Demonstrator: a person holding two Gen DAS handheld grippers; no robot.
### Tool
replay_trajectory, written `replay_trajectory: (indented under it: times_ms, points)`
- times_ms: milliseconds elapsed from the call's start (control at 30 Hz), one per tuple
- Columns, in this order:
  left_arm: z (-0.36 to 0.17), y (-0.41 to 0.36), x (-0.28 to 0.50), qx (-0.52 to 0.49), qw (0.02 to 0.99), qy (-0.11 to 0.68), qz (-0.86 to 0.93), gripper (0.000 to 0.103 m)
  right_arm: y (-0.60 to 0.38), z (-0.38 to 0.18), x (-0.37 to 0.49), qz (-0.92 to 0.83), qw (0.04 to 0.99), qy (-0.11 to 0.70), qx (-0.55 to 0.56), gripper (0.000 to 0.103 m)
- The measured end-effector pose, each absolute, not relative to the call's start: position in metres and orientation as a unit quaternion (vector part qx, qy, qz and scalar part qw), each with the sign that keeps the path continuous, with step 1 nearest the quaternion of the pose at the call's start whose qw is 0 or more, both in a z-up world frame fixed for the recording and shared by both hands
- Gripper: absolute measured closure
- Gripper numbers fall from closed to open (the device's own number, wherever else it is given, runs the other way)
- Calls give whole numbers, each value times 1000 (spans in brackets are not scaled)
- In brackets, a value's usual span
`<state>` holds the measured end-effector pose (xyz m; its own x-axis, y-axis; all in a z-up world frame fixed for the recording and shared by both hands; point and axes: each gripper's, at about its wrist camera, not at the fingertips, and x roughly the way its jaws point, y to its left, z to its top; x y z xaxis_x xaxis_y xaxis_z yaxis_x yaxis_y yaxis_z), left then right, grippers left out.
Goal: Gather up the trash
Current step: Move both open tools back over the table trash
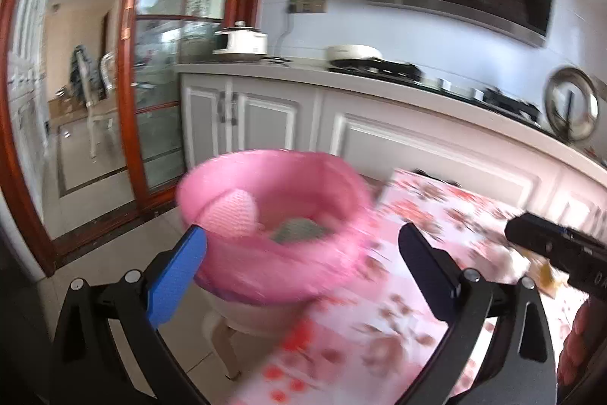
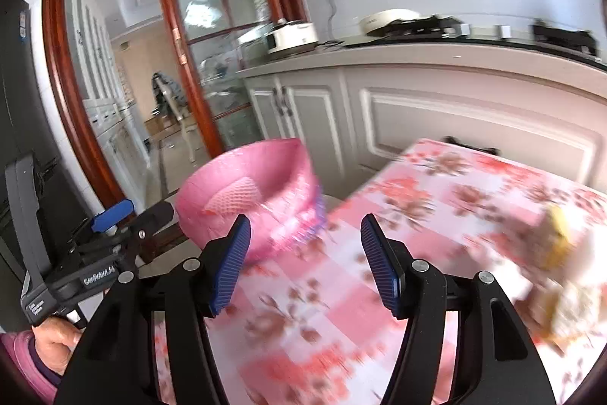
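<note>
Pink-lined bin point(image 1: 273, 215) sits centre-left in the left wrist view, just off the left edge of the surface point(image 1: 417, 253), which wears a pink floral cloth. Inside the bin: a pink foam net point(image 1: 231, 211) against the near-left wall and sth grey-green point(image 1: 299, 228) on the bottom, too blurred to name. Below the liner a pale base w/ a leg shows, standing on the tiled floor point(image 1: 125, 245).

Left tool point(image 1: 301, 249) is open wide, blue pads either side of the bin's near rim, nothing between them pressed. Right tool point(image 2: 305, 245) is also open, jaws apart over the cloth, nothing gripped; in its view the bin is centre-left, beyond the left pad.

On the cloth at right of the right wrist view lies a blurred pale and yellow heap point(image 2: 561, 276), prob. trash, can't tell what. A hand point(image 2: 57, 336) in a pink sleeve holds the left tool's handle, lower left.

Behind: white cabinets point(image 1: 265, 116), a rice cooker point(image 1: 239, 40) on the countertop, glass door w/ red wood frame point(image 1: 129, 63) at left.
</note>
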<state>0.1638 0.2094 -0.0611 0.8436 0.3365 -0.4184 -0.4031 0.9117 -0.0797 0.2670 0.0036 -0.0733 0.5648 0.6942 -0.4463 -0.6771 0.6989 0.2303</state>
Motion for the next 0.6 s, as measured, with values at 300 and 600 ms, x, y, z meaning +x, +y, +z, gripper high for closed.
replay_trajectory:
  times_ms: [300,600]
  points:
    - [-66,109,157,-47,974,201,97,5,-98,-79,225,311,917,246,36,31]
    - [-69,39,160,-40,978,206,16,5,-177,-103,198,222,940,255,47,28]
